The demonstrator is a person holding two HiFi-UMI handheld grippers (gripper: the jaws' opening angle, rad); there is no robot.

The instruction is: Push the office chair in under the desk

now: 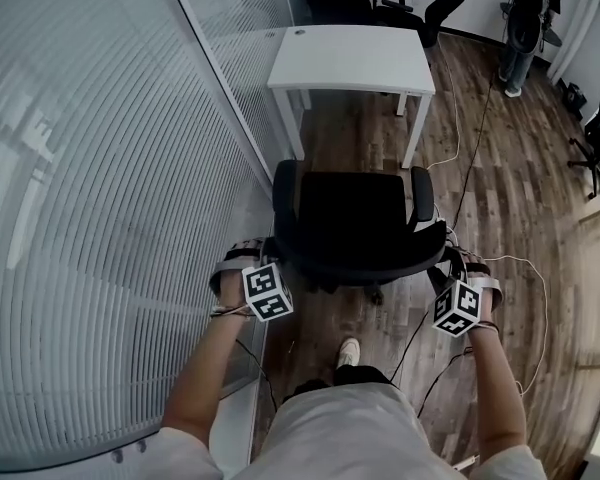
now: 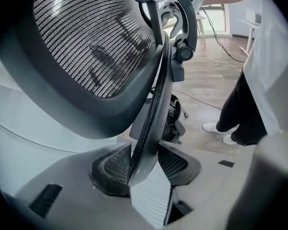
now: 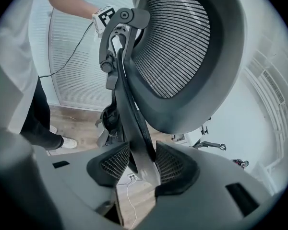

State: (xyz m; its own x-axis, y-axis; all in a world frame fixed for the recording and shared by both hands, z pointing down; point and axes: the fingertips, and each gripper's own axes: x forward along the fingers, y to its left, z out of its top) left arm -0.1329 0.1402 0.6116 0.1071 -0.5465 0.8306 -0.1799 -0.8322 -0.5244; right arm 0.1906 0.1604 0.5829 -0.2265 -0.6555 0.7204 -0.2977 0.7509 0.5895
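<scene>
The left claw point(image 2: 144, 164) and right claw point(image 3: 137, 164) each pinch a side edge of the office chair's point(image 1: 350, 223) backrest point(image 2: 86, 47). This paired hold likely keeps it square toward the desk point(image 1: 350, 58).

Left claw point(image 2: 144, 166): both pads are pressing on the chair backrest rim point(image 2: 156, 99), which is standing upright between them, with the jaws sitting fairly wide.

Right claw point(image 3: 137, 164): its pads are gripping the opposite rim of the same backrest in the same way.

Both claws are pointing forward and down.

Left hand point(image 1: 232, 273) and right hand point(image 1: 480, 280) are holding their claws level with each other, one at each side.

Left forearm point(image 1: 202, 373) and right forearm point(image 1: 502, 388) are reaching forward, bare and roughly parallel.

One foot point(image 1: 348, 351) is showing ahead of the torso, between the arms.
</scene>
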